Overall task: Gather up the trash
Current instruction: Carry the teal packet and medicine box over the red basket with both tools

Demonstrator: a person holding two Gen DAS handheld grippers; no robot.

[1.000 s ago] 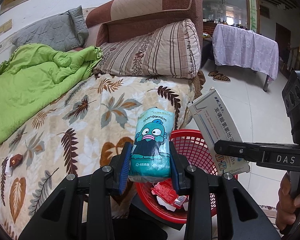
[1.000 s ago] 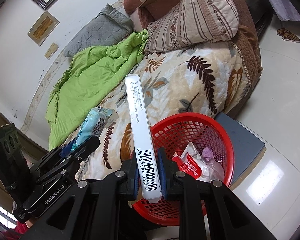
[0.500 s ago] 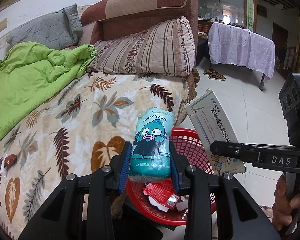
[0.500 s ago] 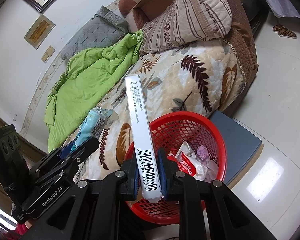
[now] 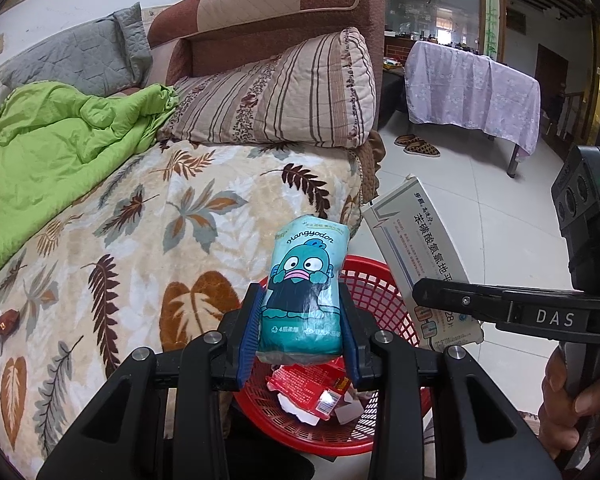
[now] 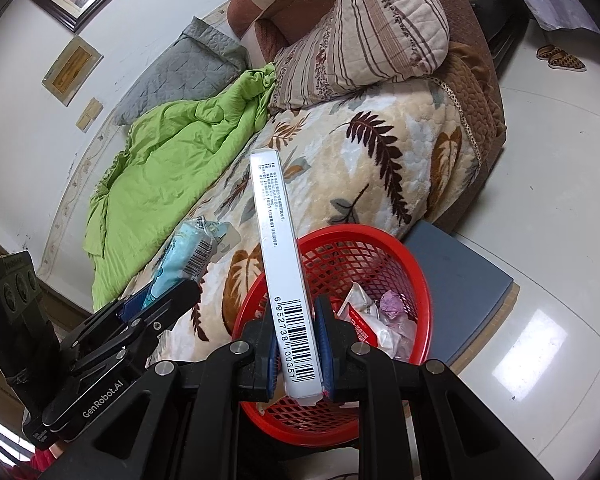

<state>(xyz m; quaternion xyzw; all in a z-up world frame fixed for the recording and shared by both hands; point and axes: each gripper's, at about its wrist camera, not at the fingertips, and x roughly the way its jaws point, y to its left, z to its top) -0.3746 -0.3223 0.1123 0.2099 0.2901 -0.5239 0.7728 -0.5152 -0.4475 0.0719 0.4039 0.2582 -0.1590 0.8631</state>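
Teal tissue pack (image 5: 304,292), clamped in left gripper (image 5: 300,332); white medicine box (image 6: 286,276), clamped in right gripper (image 6: 296,340). Red mesh basket (image 6: 416,280), now directly beneath both claws after a half-second's closing in. Judgement: release is next. Candy wrapper (image 5: 5,319) remains far left on blanket (image 5: 148,232).

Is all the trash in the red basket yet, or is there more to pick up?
Some is in: the red basket already holds a red wrapper and crumpled scraps. In hand: the left gripper clamps a teal tissue pack and the right gripper clamps a white box, both above the basket, not dropped. Left: a small brown wrapper on the leaf blanket.
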